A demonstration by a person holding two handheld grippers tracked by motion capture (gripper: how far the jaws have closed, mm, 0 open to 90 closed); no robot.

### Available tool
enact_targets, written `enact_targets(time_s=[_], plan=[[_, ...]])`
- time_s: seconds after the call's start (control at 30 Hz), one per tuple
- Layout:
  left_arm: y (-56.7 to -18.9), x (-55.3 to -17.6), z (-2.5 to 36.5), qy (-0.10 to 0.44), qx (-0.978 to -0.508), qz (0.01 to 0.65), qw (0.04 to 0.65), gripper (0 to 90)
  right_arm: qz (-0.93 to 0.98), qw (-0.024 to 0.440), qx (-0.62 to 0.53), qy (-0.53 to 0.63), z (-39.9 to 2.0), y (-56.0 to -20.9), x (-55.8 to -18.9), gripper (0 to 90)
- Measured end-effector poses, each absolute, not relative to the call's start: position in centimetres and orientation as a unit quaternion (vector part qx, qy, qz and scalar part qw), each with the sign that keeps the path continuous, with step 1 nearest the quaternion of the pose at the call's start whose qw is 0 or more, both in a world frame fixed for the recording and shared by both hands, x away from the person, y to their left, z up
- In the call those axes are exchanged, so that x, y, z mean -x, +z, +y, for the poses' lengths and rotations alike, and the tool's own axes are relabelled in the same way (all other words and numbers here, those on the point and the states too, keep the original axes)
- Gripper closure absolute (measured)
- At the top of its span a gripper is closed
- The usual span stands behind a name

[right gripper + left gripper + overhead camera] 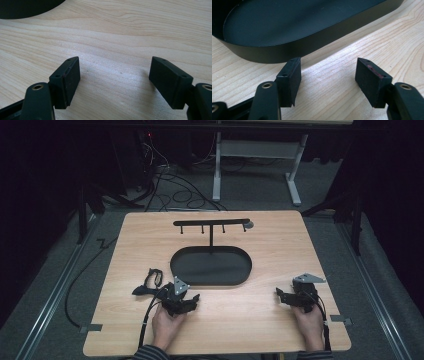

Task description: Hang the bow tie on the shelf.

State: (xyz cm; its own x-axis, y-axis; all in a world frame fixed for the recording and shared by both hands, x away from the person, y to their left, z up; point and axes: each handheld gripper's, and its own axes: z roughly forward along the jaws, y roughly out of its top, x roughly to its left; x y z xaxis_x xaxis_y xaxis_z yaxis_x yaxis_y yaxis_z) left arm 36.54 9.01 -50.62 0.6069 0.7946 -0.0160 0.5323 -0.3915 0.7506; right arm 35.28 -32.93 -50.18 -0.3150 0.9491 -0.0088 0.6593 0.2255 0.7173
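My left claw [192, 298] stands wide with nothing between its pads, just beside the near wall of the black oval tray [210, 281], and my right claw [281, 295], equally wide and empty, rests over bare desk [240, 320] well to the tray's right. A small black strap-like piece [148, 284] lies just beside my left claw, toward the desk's left edge. If I swing left for it carelessly, I judge a jaw could knock the tray's rim and shift it, or push the piece away.

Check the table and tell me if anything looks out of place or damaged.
One oddity: a small black strap-like item lies loose on the wooden table, left of the left gripper, outside the black oval tray. The hook rack stands upright. Nothing looks spilled or broken.
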Motion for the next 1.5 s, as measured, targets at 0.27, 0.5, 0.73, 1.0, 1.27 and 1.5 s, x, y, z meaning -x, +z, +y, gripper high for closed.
enact_targets(time_s=[0.27, 0.5, 0.73, 1.0, 1.27, 1.5], plan=[[-50.6, -36.5, 9.0, 0.176, -0.815, 0.408, 0.372, 37.2, 0.748, 0.231, -0.538, 0.314, -33.0, -50.2, -35.3, 26.2], [-50.6, -36.5, 9.0, 0.176, -0.816, 0.406, 0.371, 35.8, 0.748, 0.231, -0.538, 0.314, -33.0, -50.2, -35.3, 26.1], [-50.6, -36.4, 9.0, 0.175, -0.816, 0.407, 0.371, 35.1, 0.748, 0.231, -0.537, 0.314, -33.0, -50.2, -35.3, 26.1], [-50.6, -36.2, 8.9, 0.18, -0.81, 0.419, 0.368, 33.5, 0.748, 0.231, -0.538, 0.314, -33.0, -50.2, -35.3, 26.1], [-50.3, -36.2, 9.0, 0.171, -0.806, 0.431, 0.368, 35.1, 0.748, 0.231, -0.537, 0.314, -33.0, -50.2, -35.3, 26.1], [-49.5, -36.0, 9.8, 0.17, -0.801, 0.431, 0.378, 35.7, 0.748, 0.231, -0.537, 0.314, -33.0, -50.2, -35.3, 26.1]])
